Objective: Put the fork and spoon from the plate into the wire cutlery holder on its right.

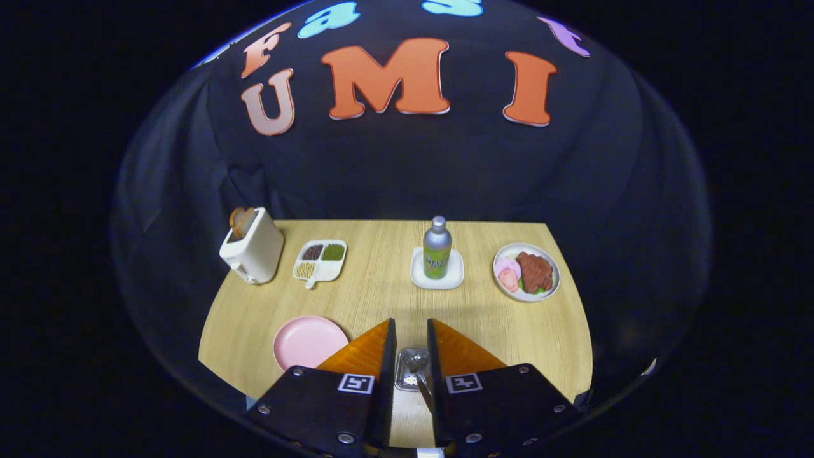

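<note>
Pale wood tabletop (381, 299) fills our booth; nearest, our gripper (411, 346) stands parted with the wire cutlery holder (410, 369) between its fingers, metal cutlery (420, 375) standing inside it, though we cannot tell fork from spoon. Left of the fingers sits the pink plate (308, 341). Beyond stand a bottle (437, 254) on a white dish, a meat plate (526, 271), a divided tray (320, 259) and a toaster (252, 247).

The wire cutlery holder (411, 369) was mostly hidden between the fingers of the hand-held gripper (411, 346); whether they pressed the utensil (421, 375) there could not be told, nor whether it was fork or spoon. The pink plate's (310, 342) near edge was covered.
</note>
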Motion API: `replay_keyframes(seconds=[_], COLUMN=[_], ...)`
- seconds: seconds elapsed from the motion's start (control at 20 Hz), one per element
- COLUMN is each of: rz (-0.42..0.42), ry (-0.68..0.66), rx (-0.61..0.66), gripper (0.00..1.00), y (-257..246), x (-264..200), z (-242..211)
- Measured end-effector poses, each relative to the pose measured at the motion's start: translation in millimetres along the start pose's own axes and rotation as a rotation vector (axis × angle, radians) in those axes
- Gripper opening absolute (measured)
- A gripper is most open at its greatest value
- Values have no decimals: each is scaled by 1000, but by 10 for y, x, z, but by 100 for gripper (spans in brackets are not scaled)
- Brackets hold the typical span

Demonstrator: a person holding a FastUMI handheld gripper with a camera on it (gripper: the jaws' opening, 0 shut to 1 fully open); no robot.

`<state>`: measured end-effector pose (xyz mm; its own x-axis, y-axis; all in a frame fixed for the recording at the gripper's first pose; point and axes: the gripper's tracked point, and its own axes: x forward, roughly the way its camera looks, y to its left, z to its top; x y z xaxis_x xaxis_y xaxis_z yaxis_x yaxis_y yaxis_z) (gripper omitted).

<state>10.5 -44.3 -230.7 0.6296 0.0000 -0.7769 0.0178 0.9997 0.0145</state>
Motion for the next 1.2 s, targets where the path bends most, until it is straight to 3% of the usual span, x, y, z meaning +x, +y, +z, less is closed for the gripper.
replay_keyframes(seconds=[0.2, 0.3, 0.55, 0.9, 1.2], rz=[15, 37, 50, 33, -4], ry=[-184, -240, -457, -704, -860], rx=[-17, 17, 42, 49, 2], gripper=[50, 58, 61, 86, 95], y=[22, 75, 16, -42, -68], x=[-289, -426, -649, -1090, -1412], z=[531, 734, 1183, 1634, 1799])
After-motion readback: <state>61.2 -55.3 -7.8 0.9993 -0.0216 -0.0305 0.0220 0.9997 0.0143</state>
